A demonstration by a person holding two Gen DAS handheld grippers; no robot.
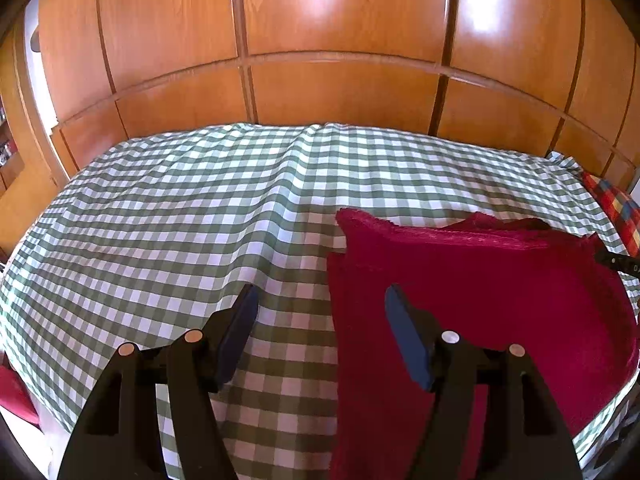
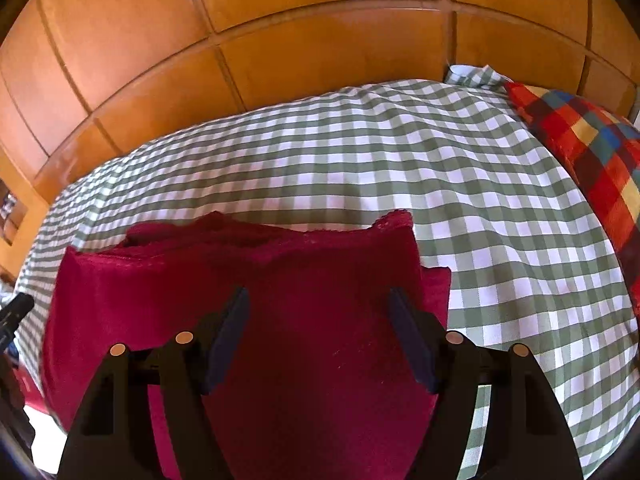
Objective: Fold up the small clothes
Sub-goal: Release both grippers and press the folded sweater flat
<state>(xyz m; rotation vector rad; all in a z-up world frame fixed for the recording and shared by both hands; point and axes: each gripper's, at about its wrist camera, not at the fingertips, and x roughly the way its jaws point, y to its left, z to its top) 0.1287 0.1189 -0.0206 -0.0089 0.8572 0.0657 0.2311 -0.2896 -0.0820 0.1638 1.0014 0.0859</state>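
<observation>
A dark red fleecy cloth (image 1: 480,300) lies on the green-and-white checked bed cover (image 1: 200,220), its far part doubled over in layers. My left gripper (image 1: 320,300) is open and empty above the cloth's left edge, its right finger over the cloth. In the right wrist view the red cloth (image 2: 300,300) fills the lower middle. My right gripper (image 2: 318,300) is open and empty above the cloth, near its right edge. The right gripper's tip shows at the right edge of the left wrist view (image 1: 618,263). The left gripper's tip shows at the left edge of the right wrist view (image 2: 14,312).
A wooden panelled wardrobe (image 1: 340,40) stands along the far side of the bed. A red, yellow and blue checked pillow (image 2: 592,152) lies at the right end of the bed. Checked cover (image 2: 400,152) stretches beyond the cloth.
</observation>
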